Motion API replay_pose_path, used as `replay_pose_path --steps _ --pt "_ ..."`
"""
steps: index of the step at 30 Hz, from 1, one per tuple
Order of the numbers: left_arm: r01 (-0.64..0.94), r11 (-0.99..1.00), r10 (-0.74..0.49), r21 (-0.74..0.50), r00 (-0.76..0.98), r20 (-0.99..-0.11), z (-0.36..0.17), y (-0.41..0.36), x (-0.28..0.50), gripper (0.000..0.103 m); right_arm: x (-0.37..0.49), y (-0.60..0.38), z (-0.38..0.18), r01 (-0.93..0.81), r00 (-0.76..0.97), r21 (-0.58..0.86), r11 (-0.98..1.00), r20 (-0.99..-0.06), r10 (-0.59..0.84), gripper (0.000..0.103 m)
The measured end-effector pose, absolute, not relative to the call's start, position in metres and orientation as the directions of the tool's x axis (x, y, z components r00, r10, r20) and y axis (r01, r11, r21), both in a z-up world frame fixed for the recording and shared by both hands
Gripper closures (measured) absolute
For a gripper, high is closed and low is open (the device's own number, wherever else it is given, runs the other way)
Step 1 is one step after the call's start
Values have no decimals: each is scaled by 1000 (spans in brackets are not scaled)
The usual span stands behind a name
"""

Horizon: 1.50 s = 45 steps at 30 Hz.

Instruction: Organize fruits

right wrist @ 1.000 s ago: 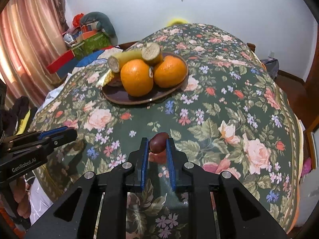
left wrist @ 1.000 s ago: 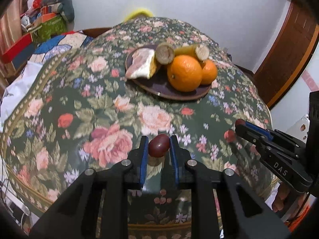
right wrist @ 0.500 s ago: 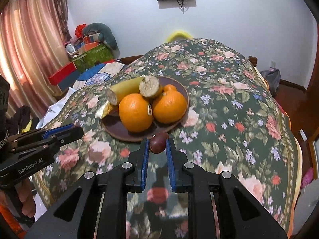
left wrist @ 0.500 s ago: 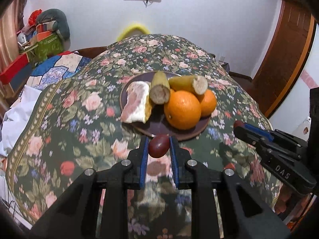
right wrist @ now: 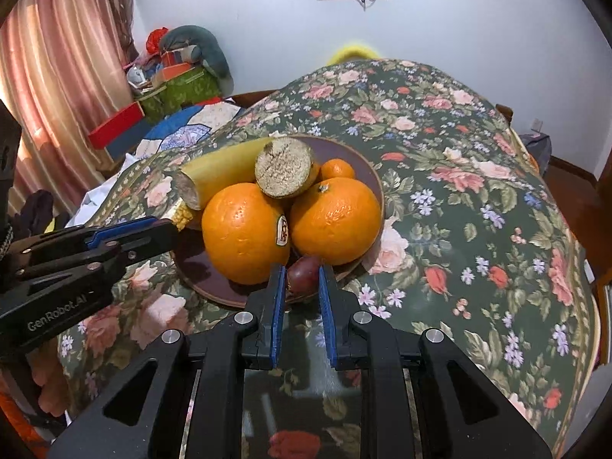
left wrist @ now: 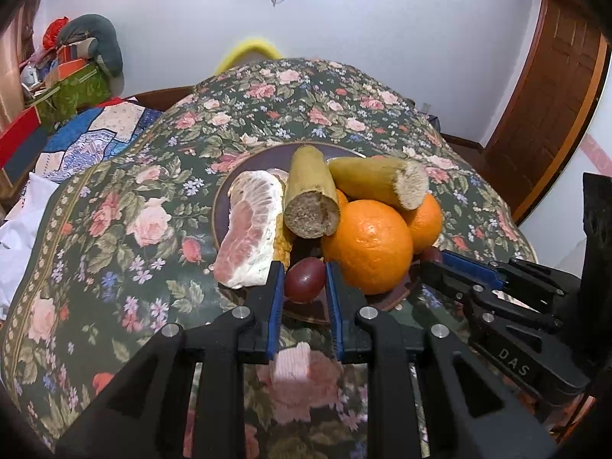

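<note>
Item: 2 dark red fruits. Your left claw is clamped on 1 fruit at the brown plate's near rim; your right claw grips the other beside 2 oranges.

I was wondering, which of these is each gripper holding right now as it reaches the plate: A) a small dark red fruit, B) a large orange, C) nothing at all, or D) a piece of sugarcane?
A: the left gripper pinches a small dark red fruit between its blue pads, and the right gripper clamps another dark red fruit the same way, both at the near rim of the plate beside the oranges.
</note>
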<state>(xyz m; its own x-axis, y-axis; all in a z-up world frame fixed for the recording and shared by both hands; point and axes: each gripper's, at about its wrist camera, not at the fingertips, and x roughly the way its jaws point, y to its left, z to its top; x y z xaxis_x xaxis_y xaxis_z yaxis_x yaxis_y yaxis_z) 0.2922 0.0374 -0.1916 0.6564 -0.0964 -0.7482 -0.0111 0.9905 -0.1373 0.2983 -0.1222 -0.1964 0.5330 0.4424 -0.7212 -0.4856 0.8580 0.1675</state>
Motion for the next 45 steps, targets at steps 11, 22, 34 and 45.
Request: replay_pose_path --steps 11,22,34,45 --pt "12 989 -121 -150 652 -748 -199 35 300 81 302 -118 -201 -498 519 167 851 -729 447 86" --pt "7 987 -126 -158 638 -760 -200 34 293 65 304 -123 -200 -480 518 186 857 -728 448 75" --pt "-31 990 -65 -141 774 -629 -119 49 242 58 265 -143 -129 -475 638 170 864 -610 470 75" --pt "18 992 -62 -122 927 -370 -10 39 145 43 183 -166 -28 -480 791 125 868 -366 490 71"
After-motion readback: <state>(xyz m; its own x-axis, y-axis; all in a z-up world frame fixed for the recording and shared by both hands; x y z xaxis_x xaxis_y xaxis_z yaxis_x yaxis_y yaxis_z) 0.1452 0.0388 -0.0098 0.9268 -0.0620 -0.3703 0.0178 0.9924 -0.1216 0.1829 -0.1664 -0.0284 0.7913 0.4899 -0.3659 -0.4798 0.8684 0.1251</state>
